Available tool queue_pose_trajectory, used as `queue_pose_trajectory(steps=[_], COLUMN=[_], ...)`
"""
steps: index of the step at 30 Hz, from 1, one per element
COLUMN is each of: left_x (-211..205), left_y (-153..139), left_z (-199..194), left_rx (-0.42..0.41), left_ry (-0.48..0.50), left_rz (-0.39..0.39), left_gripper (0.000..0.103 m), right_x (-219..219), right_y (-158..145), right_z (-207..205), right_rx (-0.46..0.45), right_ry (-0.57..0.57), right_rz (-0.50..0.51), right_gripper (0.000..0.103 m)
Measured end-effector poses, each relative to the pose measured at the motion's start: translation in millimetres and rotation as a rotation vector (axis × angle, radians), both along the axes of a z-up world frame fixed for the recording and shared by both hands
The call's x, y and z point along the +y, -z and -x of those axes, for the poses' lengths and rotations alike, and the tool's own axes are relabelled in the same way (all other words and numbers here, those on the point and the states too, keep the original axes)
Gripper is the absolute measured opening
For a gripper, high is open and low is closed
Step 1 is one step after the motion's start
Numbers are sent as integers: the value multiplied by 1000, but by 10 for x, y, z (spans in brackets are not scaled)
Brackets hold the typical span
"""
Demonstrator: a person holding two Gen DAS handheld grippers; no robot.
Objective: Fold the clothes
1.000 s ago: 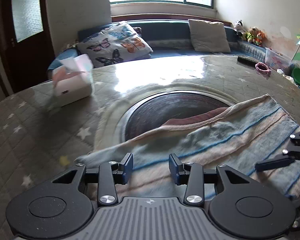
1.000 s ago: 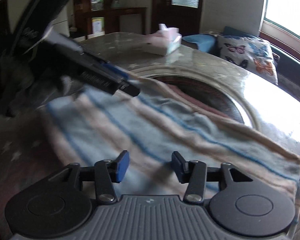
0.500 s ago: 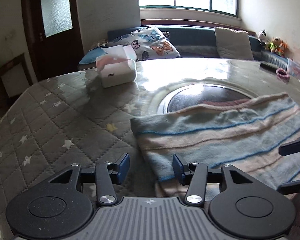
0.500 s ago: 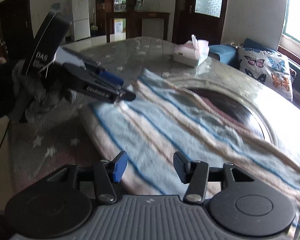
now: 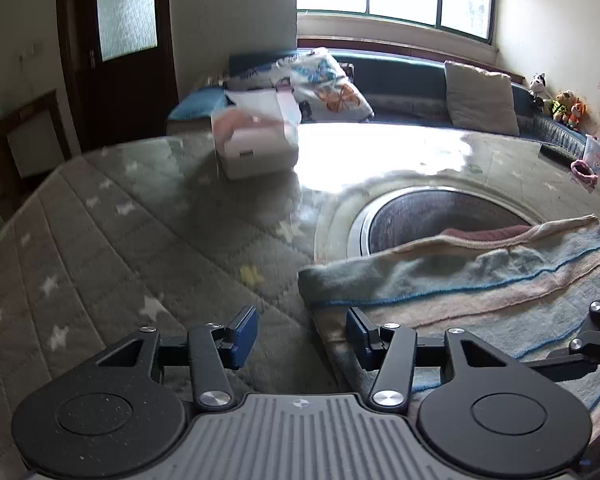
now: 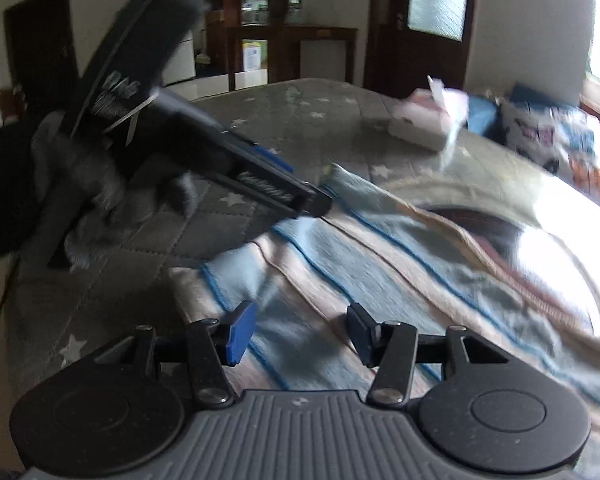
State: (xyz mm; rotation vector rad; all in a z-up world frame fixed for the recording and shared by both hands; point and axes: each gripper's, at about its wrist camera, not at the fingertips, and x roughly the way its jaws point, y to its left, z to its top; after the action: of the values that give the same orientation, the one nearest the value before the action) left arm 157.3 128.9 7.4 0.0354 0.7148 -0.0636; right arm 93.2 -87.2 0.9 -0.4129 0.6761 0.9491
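Both hand-held grippers, left [image 5: 302, 336] and right [image 6: 300, 334], gape empty over the doubled-over striped pale-blue-and-pink fleece garment [image 5: 480, 296]; whether another fold or smoothing follows is unclear.

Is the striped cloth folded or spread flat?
Folded: the striped cloth lies doubled, its pink-edged upper layer over a lower one.

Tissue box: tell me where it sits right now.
In the left wrist view the tissue box stands upper left of centre on the quilted table, beyond the striped cloth and in front of the butterfly cushion.
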Motion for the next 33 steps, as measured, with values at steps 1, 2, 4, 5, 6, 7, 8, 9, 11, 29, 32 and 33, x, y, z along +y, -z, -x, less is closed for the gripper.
queue_pose_trajectory(steps=[1,2,4,5,6,7,8,9,11,29,32,33], left_x=[8,16,44,59,69,72,73,77,78,-184,-290,-320], left_y=[-1,-2,22,39,53,65,67,59,32,-86,-79,-71], left_z=[-10,-21,-59,-81,-102,-126,-143,-157,-174,-264,-298,-324], left_rx=[-2,-5,0,4,6,5,3,4,-6,-25,-14,-6], left_ry=[-2,-4,-16,-23,-27,-33,-38,-41,-43,1,17,21], left_rz=[-3,-7,-4,0,3,1,0,5,7,-2,-13,-14], left_gripper=[53,53,53,53,54,54,54,54,54,54,54,54], right_x=[14,29,86,134,180,219,250,253,257,-135,-262,-301], right_y=[-25,-51,-71,-44,-15,27,58,49,29,-84,-56,-40], right_z=[13,25,42,46,51,62,73,84,103,-178,-393,-469], right_rx=[0,0,-2,1,4,4,3,-4,-16,-6,-8,-10], right_ry=[-7,-15,-27,-31,-36,-42,-47,-51,-59,76,157,185], right_rz=[-11,-21,-32,-25,-19,-11,-4,-3,-2,-40,-37,-34], right_gripper=[52,52,52,52,51,52,52,52,51,51,51,51])
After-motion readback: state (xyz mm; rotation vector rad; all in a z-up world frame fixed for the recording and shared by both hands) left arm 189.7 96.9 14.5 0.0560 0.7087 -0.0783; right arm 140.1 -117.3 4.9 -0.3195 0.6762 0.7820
